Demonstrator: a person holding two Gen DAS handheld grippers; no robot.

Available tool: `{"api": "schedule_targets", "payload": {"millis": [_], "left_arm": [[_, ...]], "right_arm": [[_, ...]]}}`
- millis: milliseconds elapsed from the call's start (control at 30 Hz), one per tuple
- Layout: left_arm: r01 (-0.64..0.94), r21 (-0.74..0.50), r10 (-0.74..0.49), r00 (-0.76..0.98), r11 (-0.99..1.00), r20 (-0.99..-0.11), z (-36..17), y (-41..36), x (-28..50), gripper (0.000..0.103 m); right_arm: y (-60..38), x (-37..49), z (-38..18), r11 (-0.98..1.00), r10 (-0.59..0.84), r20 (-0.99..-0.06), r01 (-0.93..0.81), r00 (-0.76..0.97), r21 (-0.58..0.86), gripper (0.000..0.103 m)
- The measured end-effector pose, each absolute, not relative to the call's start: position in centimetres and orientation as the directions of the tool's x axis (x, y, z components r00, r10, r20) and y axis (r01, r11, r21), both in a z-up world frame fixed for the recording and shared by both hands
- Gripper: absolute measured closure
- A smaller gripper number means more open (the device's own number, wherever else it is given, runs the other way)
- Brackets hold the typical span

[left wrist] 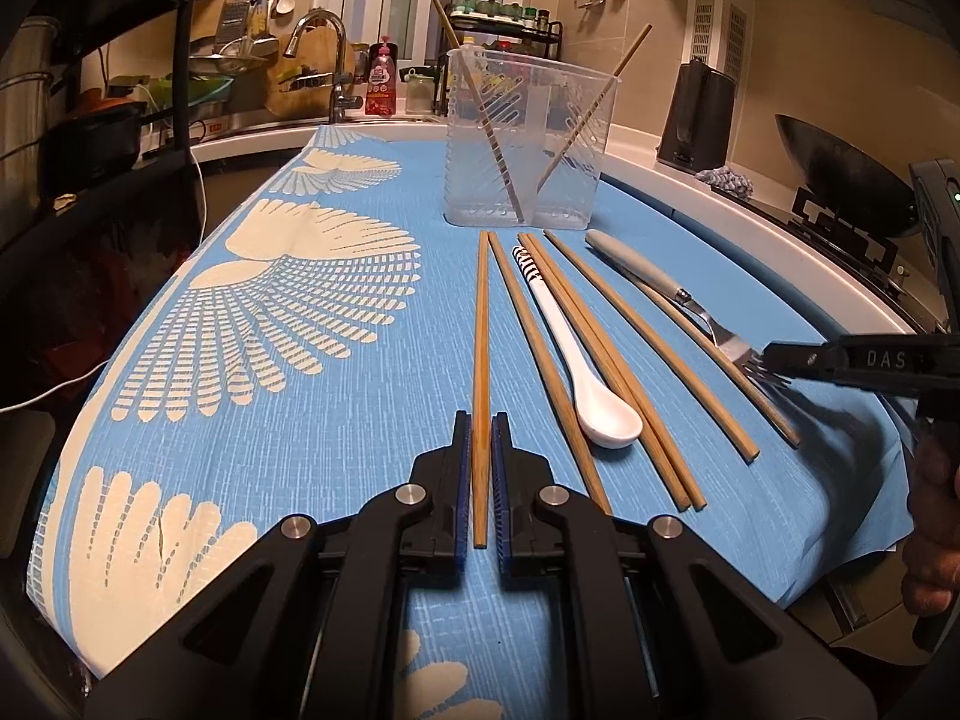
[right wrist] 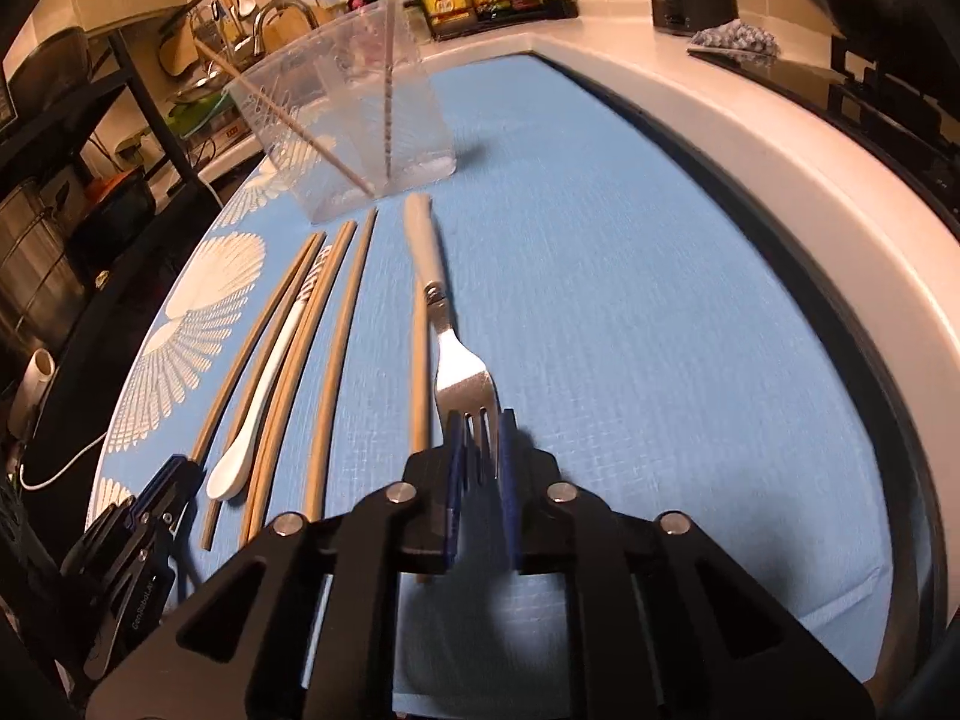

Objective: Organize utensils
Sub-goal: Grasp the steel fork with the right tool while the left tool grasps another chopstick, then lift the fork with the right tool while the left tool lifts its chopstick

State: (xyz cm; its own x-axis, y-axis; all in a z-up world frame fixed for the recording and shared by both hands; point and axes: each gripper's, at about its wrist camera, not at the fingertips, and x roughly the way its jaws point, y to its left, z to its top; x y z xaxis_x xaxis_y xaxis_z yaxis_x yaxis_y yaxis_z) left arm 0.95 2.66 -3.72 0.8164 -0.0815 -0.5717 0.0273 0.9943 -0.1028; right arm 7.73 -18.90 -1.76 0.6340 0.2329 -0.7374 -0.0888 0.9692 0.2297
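Note:
A clear plastic container (left wrist: 528,138) stands at the far end of the blue cloth and holds two chopsticks; it also shows in the right wrist view (right wrist: 354,138). Several wooden chopsticks, a white spoon (left wrist: 585,372) and a grey-handled fork (left wrist: 672,288) lie in a row before it. My left gripper (left wrist: 482,426) straddles the leftmost chopstick (left wrist: 481,324), jaws close on each side with thin gaps. My right gripper (right wrist: 480,420) has its jaws around the tines of the fork (right wrist: 447,348), which rests on the cloth.
A sink and faucet (left wrist: 327,54), dish rack and bottles are at the back. A black wok (left wrist: 840,168) on a stove sits to the right, past the white counter edge (right wrist: 780,180). A dark shelf (left wrist: 150,60) stands on the left.

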Motion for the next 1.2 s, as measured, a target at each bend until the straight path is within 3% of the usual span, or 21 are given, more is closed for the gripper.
{"api": "schedule_targets", "payload": {"millis": [100, 400, 1200], "left_arm": [[0.027, -0.100, -0.080, 0.818, 0.995, -0.570, -3.8, 2.6, 0.9, 0.095], [0.034, -0.081, -0.074, 0.826, 0.996, -0.559, -3.9, 2.3, 0.6, 0.095], [0.040, -0.029, -0.049, 0.849, 0.999, -0.526, -4.0, 1.5, -0.3, 0.096]], "right_arm": [[-19.5, 7.8, -1.5, 0.980, 0.194, -0.712, -0.102, 0.675, 0.171, 0.100], [-19.0, 6.1, -3.1, 0.966, 0.253, -0.609, -0.226, 0.752, 0.122, 0.099], [-18.8, 5.6, -3.2, 0.967, 0.241, -0.592, -0.239, 0.769, 0.082, 0.100]]}}
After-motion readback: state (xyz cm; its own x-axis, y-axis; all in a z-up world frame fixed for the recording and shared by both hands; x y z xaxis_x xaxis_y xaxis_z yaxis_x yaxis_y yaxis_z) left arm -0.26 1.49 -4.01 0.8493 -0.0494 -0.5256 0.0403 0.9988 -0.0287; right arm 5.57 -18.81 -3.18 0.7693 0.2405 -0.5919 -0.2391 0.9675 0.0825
